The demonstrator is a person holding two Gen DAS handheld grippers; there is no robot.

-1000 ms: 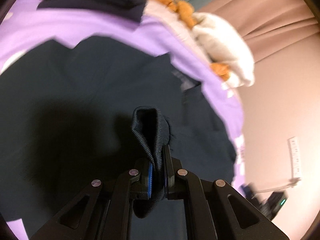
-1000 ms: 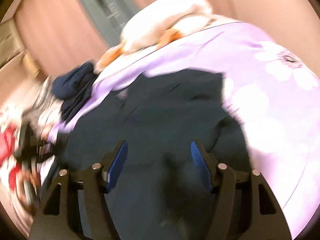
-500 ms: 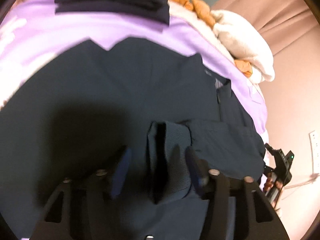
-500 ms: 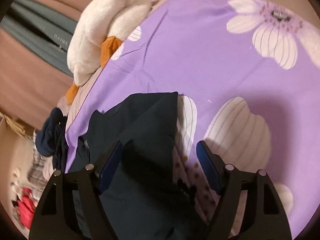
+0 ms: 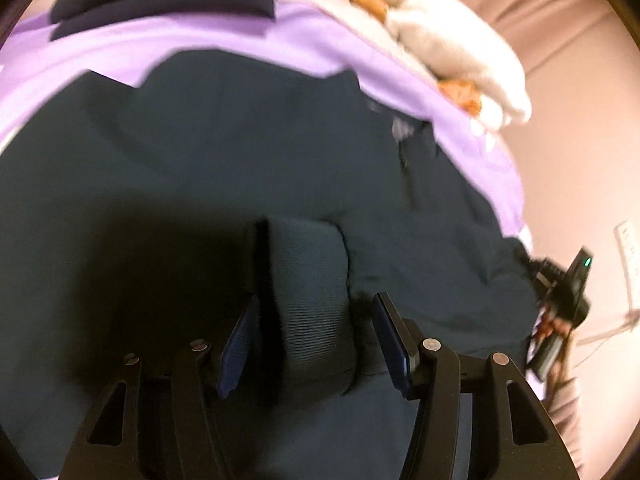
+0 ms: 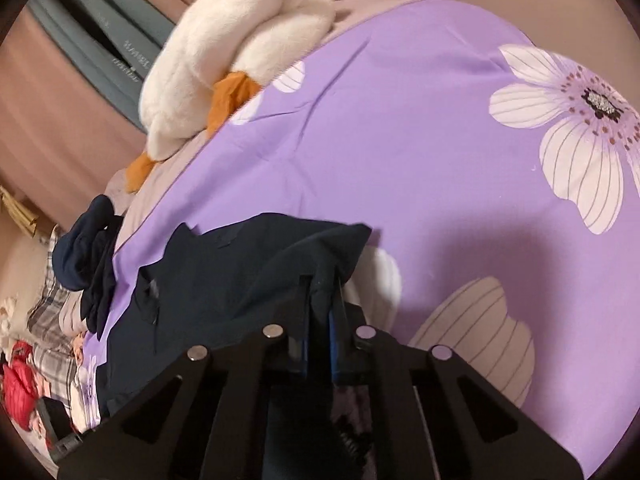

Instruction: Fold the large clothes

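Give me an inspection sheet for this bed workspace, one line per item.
Surface: purple floral bedsheet, mostly bare on the flower side.
Job's things: dark navy garment spread flat; its ribbed cuff lies between the left tongs; a corner is pinched in the right tongs.
Clutter: white plush toy with orange parts; bundled dark clothes; plaid fabric; a red item.
Grippers: left open, pads clear of the cuff; right shut on the garment's corner.
Cables: a thin cord near a wall outlet, blurred.
Surroundings: pinkish curtain and wall; grey-green panel.
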